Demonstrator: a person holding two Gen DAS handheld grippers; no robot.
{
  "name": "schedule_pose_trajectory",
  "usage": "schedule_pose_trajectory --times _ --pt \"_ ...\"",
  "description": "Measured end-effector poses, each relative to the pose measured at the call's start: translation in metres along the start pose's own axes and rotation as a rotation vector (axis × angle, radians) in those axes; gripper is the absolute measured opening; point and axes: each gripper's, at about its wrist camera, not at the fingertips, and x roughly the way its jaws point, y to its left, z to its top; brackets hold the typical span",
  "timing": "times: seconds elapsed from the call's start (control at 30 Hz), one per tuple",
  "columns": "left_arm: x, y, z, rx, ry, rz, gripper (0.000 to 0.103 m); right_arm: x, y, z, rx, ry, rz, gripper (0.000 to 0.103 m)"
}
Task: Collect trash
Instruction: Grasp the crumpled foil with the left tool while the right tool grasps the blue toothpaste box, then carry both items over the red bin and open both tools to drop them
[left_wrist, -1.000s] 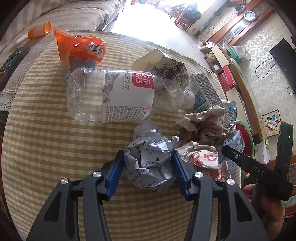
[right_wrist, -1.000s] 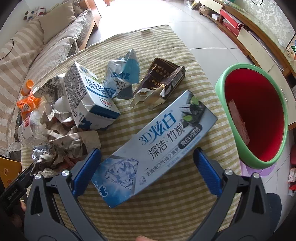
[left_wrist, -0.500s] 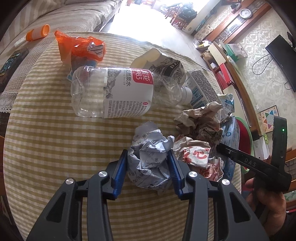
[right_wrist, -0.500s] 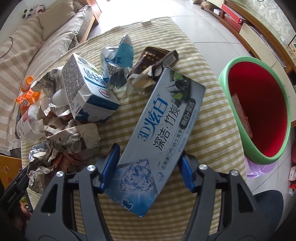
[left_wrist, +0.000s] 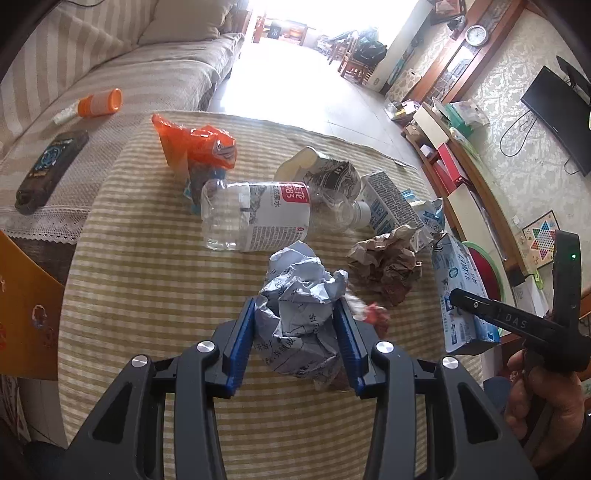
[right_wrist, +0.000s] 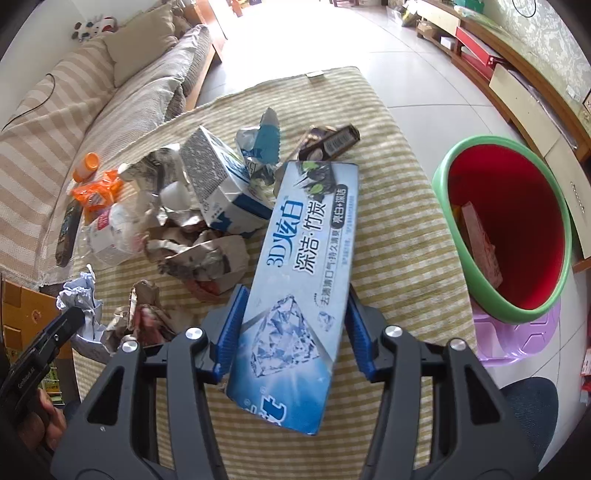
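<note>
Since earlier: toothpaste box swung lengthwise, right hand-held gripper closing narrow onto it; left hand-held gripper clamping crumpled paper clear of tabletop. Step: pickup. Next: carry rightward, over bin.

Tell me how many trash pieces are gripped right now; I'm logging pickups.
2. The crumpled paper ball is clamped in the left tool; the blue toothpaste box is pressed between the right tool's closing jaws. None seems hidden.
</note>
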Motion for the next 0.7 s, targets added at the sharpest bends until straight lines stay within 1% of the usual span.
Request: schedule_pose_trajectory --times 0.17,0.4,0.5,0.7 --pt "-0.018 -0.010 -0.001 0.011 -0.027 0.008 0.040 -0.014 0.002 -0.003 -0.003 -0.014 0.021 0.047" --pt "-0.039 -0.018 -0.008 0.017 -0.061 -0.002 0.040 -0.032 0.001 -0.013 -0.011 -0.024 0.054 0.045" --pt "-0.046 -0.025 -0.008 0.033 -0.080 -0.002 0.040 -0.041 -0.001 -0.016 -0.020 -0.043 0.072 0.045" --pt "-0.063 -0.047 -0.002 0.088 -0.127 -0.006 0.040 -0.066 -0.001 -0.018 -0.051 -0.111 0.092 0.045"
